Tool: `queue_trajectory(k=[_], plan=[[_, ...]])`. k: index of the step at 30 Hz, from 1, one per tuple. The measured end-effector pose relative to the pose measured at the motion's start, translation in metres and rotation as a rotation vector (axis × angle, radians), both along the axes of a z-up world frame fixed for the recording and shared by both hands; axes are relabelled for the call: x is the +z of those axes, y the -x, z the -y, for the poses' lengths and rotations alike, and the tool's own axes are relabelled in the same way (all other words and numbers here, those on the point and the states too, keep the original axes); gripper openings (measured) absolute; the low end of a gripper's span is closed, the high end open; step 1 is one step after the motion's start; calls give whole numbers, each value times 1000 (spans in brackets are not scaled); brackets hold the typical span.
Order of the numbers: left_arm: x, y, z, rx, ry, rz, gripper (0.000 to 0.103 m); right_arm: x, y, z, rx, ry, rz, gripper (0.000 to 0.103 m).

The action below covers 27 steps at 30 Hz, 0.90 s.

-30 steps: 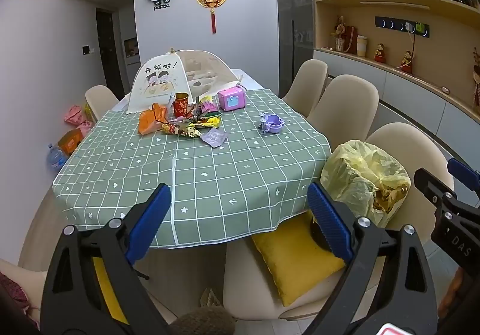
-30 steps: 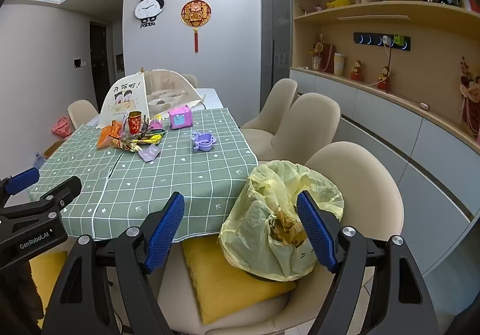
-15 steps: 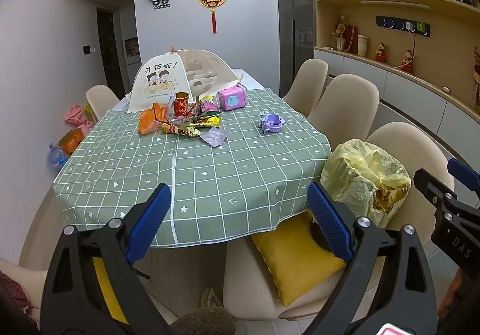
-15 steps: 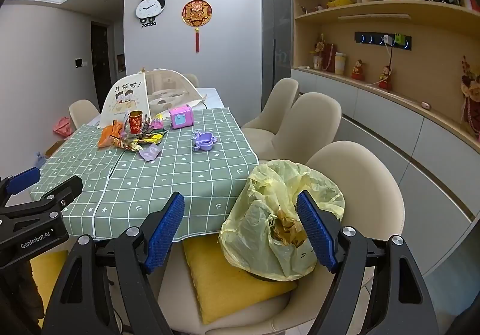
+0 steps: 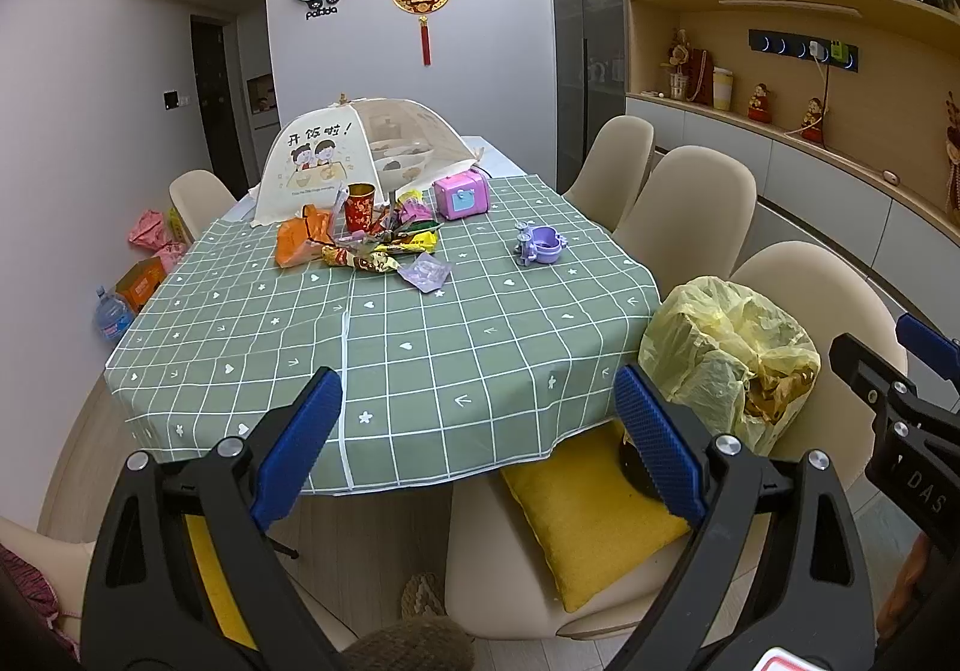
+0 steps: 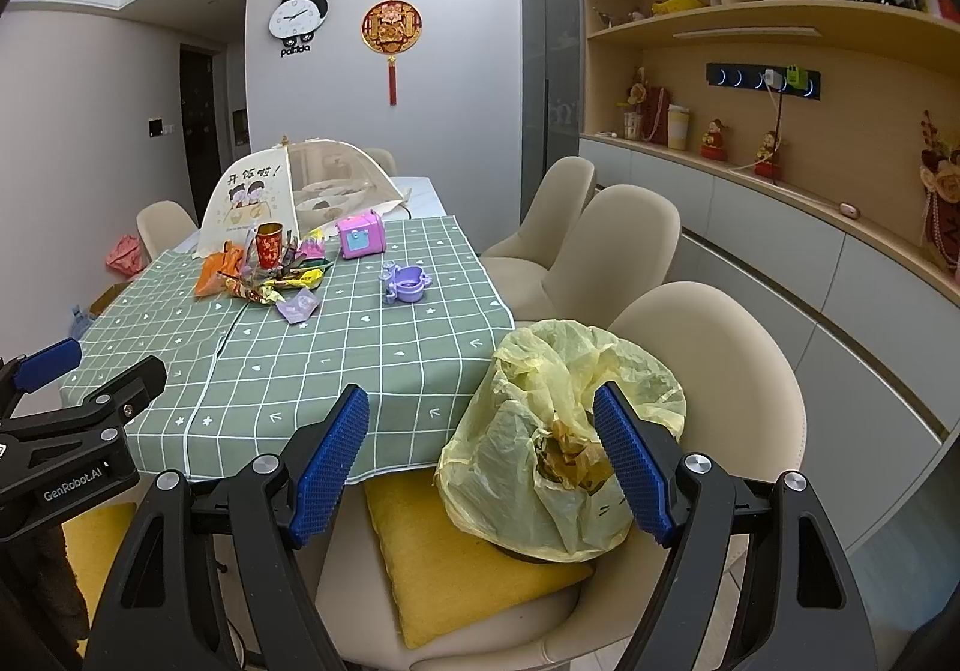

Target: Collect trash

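A pile of snack wrappers (image 5: 372, 248) (image 6: 270, 281) lies on the far half of the green checked tablecloth (image 5: 390, 335), with an orange bag (image 5: 297, 245) and a red paper cup (image 5: 359, 207) beside it. A yellow trash bag (image 5: 729, 356) (image 6: 558, 443) stands open on a beige chair (image 6: 720, 371) at the table's near right. My left gripper (image 5: 477, 449) is open and empty, well short of the table edge. My right gripper (image 6: 480, 461) is open and empty, just in front of the bag.
A mesh food cover (image 5: 360, 161) stands at the table's far end. A pink toy box (image 5: 459, 197) and a purple toy (image 5: 540, 245) sit on the cloth. Beige chairs (image 5: 684, 215) line the right side. A yellow cushion (image 5: 588, 509) lies on the near chair.
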<state>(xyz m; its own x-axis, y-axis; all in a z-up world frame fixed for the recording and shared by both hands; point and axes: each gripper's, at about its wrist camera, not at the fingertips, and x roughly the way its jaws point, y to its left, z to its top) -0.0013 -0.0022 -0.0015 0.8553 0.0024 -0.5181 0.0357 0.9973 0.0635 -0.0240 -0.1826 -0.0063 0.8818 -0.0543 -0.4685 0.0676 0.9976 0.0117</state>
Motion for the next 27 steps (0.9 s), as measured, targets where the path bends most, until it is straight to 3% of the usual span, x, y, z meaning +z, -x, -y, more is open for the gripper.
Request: queue_trajectory(k=[27], plan=[[-1,-3,-4,7,4,0,88,0,0,-4,6,6,-1,74]])
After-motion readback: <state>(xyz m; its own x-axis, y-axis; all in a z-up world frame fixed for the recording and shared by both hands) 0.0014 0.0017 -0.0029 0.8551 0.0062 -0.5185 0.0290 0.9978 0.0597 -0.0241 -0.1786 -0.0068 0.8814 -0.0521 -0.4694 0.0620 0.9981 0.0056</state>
